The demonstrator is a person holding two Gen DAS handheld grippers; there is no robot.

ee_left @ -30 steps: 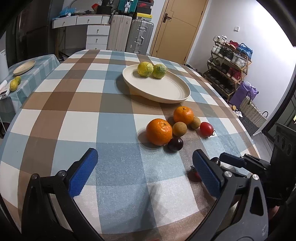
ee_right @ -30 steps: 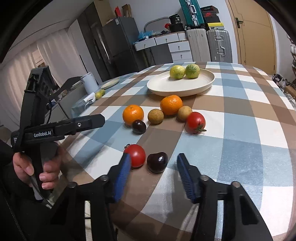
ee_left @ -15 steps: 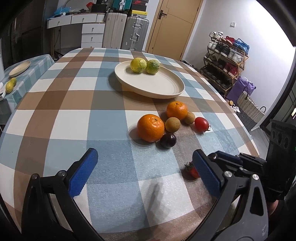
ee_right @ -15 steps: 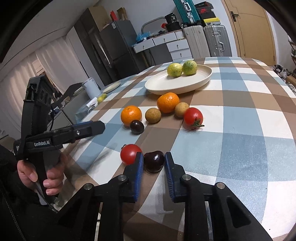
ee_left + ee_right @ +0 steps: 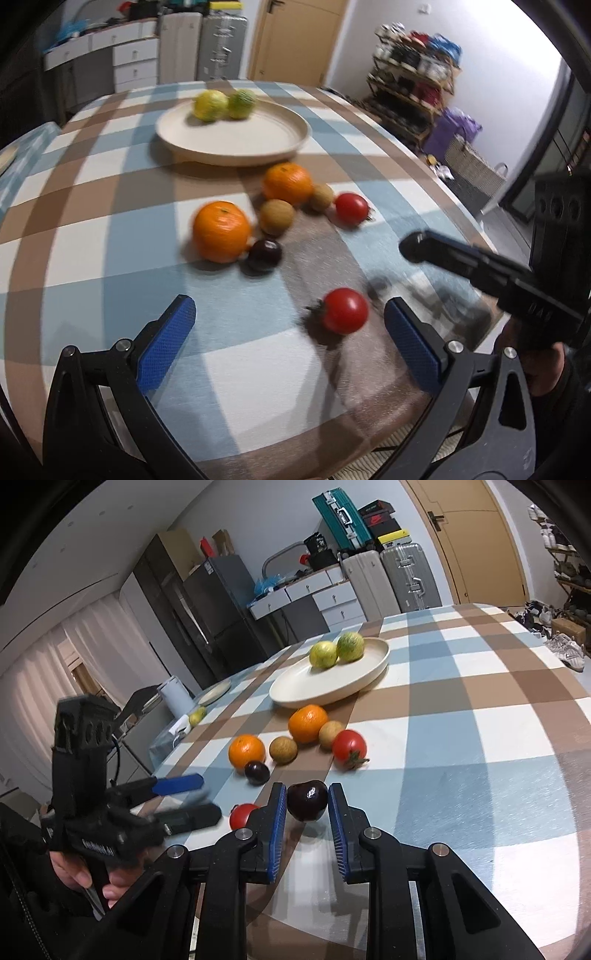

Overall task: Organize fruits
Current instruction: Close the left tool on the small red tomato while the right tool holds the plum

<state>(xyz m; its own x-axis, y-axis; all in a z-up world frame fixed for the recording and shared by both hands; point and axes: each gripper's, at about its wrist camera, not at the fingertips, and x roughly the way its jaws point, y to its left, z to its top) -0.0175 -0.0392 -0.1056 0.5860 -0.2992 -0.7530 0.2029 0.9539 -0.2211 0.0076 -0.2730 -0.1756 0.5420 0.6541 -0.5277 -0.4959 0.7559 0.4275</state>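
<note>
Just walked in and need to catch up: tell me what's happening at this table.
A person is sorting fruit with handheld tongs in each hand. The right tongs are shut on a dark plum, lifted just off the checked tablecloth. The left tongs are open, low over the cloth with a red tomato between their pads. The cream plate holds only two yellow-green citrus fruits. Two oranges, two brown longan-like fruits, another plum and another tomato sit beside it.

Both wrist cameras sit low over the desk's (image 5: 92, 236) near edge, facing the far plate (image 5: 236, 144). The left camera looks rightward; the right looks leftward. Both show the same fruit.
</note>
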